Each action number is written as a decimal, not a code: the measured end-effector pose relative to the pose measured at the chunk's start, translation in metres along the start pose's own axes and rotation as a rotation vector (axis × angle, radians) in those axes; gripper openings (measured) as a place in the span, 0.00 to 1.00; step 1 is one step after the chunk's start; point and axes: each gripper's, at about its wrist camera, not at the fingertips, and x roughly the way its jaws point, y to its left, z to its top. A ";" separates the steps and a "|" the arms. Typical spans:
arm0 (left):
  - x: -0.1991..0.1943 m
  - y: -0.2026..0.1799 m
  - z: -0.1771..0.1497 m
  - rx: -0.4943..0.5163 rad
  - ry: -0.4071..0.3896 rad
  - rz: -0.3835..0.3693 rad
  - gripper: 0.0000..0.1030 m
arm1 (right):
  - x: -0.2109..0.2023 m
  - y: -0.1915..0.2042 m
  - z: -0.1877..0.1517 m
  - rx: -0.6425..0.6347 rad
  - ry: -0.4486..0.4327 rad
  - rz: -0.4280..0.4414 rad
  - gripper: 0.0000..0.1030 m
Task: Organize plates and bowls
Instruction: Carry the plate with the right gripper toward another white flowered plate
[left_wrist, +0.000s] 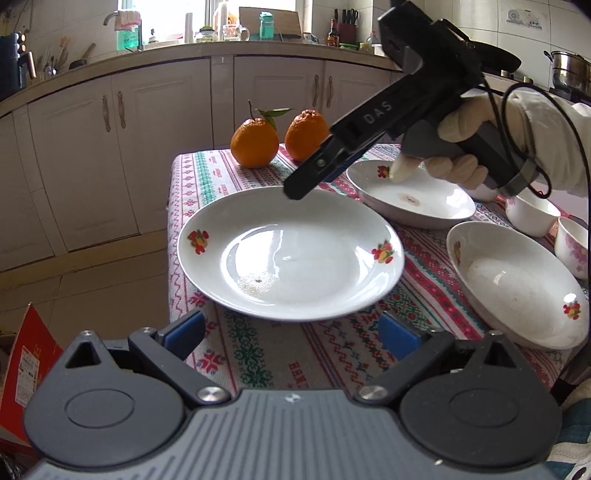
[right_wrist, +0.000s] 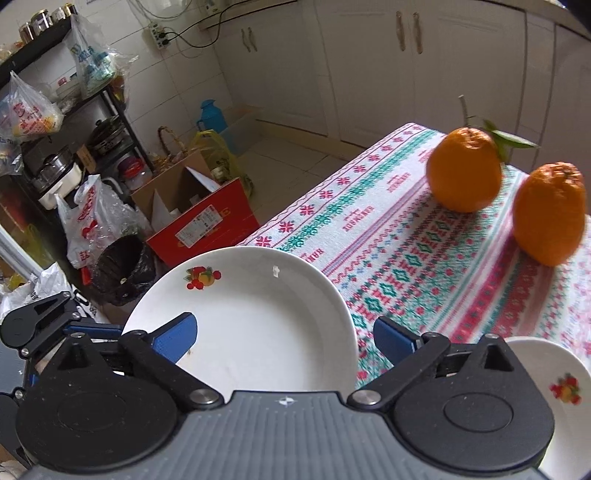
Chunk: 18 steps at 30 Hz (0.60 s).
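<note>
A large white plate (left_wrist: 288, 254) with fruit prints lies near the table's left edge; it also shows in the right wrist view (right_wrist: 251, 325). My left gripper (left_wrist: 291, 338) is open just in front of its near rim. My right gripper (right_wrist: 284, 338) is open above the plate; from the left wrist view it (left_wrist: 306, 177) hovers over the plate's far rim. A second plate (left_wrist: 410, 195) lies behind on the right, a third plate (left_wrist: 517, 284) at the near right. Two small bowls (left_wrist: 532, 214) stand at the far right.
Two oranges (left_wrist: 255, 142) sit at the table's far edge on the patterned cloth (left_wrist: 258, 354). Beyond the table's left edge the floor holds a red carton (right_wrist: 203, 225), a black bin (right_wrist: 122, 269) and bags. Kitchen cabinets (left_wrist: 122, 147) stand behind.
</note>
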 end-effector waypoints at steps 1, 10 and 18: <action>-0.005 -0.003 -0.001 -0.002 -0.008 0.006 0.97 | -0.008 0.003 -0.003 -0.006 -0.009 -0.005 1.00; -0.037 -0.039 -0.011 -0.020 -0.042 0.018 0.97 | -0.082 0.043 -0.054 -0.021 -0.101 -0.056 1.00; -0.053 -0.072 -0.022 -0.019 -0.050 0.024 0.97 | -0.125 0.068 -0.128 -0.009 -0.161 -0.147 1.00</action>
